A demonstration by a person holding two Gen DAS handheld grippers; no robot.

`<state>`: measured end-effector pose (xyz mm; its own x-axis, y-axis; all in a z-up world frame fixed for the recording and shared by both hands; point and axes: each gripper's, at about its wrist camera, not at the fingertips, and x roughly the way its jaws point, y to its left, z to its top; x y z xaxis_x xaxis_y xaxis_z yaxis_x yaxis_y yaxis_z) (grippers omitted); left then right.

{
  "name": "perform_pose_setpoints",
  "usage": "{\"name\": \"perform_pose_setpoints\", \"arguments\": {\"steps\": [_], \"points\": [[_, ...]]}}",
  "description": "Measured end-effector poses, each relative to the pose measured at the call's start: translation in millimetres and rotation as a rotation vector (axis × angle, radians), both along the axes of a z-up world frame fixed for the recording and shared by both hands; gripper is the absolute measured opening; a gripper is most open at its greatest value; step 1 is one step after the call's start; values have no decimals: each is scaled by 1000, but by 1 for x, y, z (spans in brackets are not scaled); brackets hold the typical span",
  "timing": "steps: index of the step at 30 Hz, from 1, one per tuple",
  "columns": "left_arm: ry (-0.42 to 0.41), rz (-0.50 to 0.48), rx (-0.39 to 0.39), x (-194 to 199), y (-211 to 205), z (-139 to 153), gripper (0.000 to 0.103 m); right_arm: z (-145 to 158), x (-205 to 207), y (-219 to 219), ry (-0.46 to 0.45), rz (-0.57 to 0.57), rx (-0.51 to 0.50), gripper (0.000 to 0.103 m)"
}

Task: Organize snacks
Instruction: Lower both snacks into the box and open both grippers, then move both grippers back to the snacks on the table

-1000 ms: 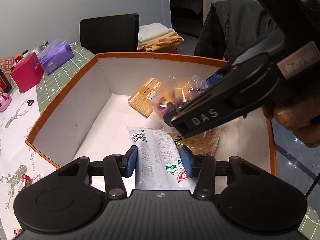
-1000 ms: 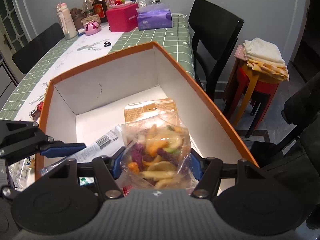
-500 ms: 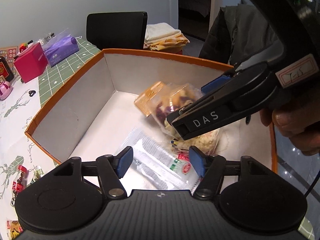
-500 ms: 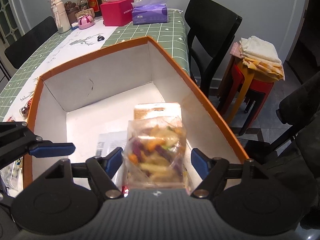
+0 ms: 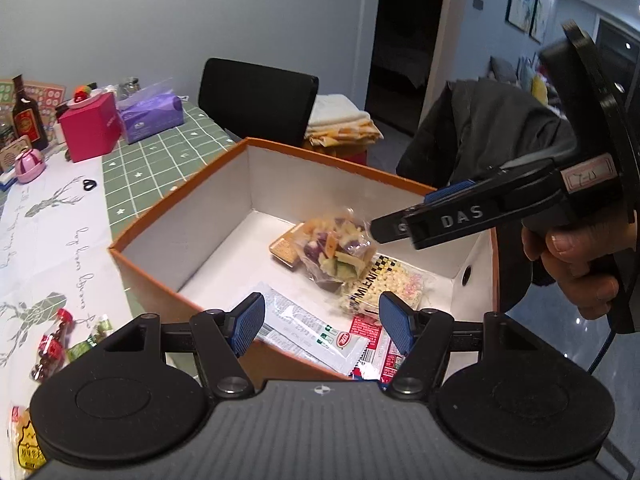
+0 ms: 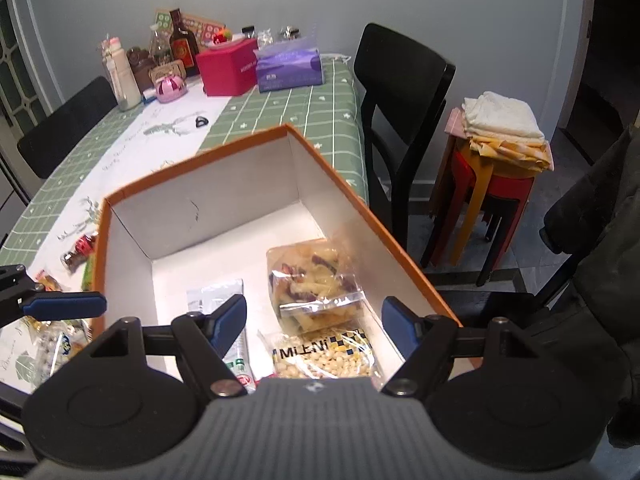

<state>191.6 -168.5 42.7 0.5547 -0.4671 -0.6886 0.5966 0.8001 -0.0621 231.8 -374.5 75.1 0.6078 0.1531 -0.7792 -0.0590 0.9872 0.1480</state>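
Nearest to the left wrist camera, the left claw (image 5: pixel 321 326) stands wide open and holds nothing; it hangs over the near wall of the orange box (image 5: pixel 144 258), just above the long white packet (image 5: pixel 304 326) that lies flat on the box floor. A second ago this packet was between the same fingers, so it has been let go and the claw has drawn back and up. The right claw (image 6: pixel 314 322) is also wide open and empty, above the right side of the box. The clear bag of mixed vegetable chips (image 6: pixel 314 284), which it was gripping one second ago, now lies inside the box, resting partly on the checkered packet of small pale pieces (image 6: pixel 328 354) and partly on a tan packet (image 5: pixel 285 246) behind it. I judge that all these packs are light and soft, with slippery film, and the chips are easy to break; it is better to take a bag at its sealed edge or flat side, with a mild squeeze, not on the middle. On the bench (image 5: pixel 52 216) to the left of the box, more loose snacks (image 5: pixel 52 346) wait outside, so the next pick is probably there. Farther on the bench stand a pink box (image 6: pixel 228 66) and a purple tissue pack (image 6: pixel 288 66), and beyond is a black chair (image 6: pixel 404 80).
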Motion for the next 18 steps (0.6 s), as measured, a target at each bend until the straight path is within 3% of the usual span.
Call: {"name": "perform_pose_setpoints", "arguments": {"steps": [18], "points": [[0,210,-152,-13,125,19,78,50,-53,40,-124,46,15,73]]}}
